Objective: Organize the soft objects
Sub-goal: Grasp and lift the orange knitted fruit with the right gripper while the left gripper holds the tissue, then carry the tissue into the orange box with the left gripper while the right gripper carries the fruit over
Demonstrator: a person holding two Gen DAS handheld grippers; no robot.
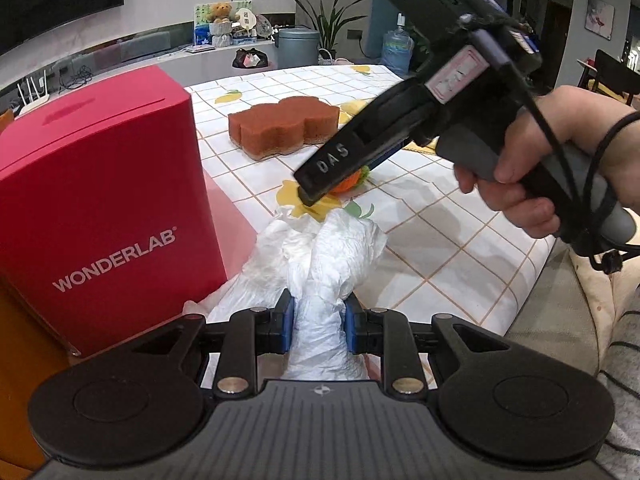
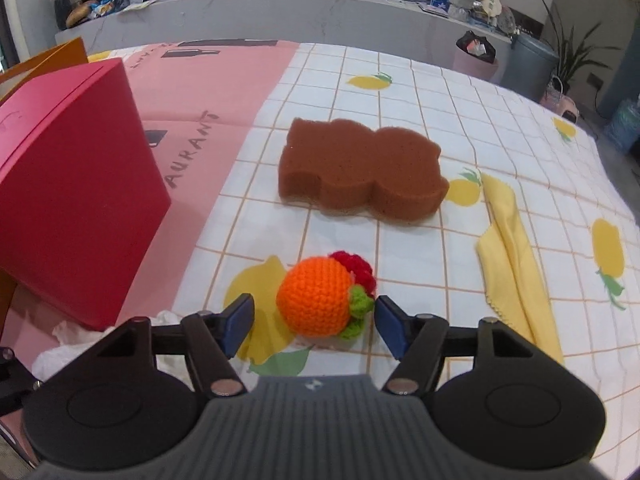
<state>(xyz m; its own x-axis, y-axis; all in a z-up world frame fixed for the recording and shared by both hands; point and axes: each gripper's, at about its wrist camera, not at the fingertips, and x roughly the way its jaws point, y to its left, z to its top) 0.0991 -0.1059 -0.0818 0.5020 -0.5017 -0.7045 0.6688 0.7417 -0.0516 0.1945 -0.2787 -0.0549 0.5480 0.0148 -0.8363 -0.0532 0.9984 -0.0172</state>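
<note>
My left gripper (image 1: 320,308) is shut on a crumpled white tissue (image 1: 332,248) that bulges forward from between its blue pads, just above the table. In the right wrist view a crocheted orange ball (image 2: 316,300) with green leaves and a red tuft lies on the tablecloth. My right gripper (image 2: 314,312) stands open around it: the left pad is clear of the ball and the right pad is close to the green leaf. A brown wavy-edged sponge (image 2: 360,168) lies further back, and a folded yellow cloth (image 2: 508,248) lies to the right.
A tall red box (image 1: 100,200) marked WONDERLAB stands at the left on a pink mat (image 2: 208,80). The checked lemon-print tablecloth (image 2: 460,100) covers the rest of the table. A person's hand (image 1: 532,184) holds the right gripper's handle. A counter with clutter runs behind.
</note>
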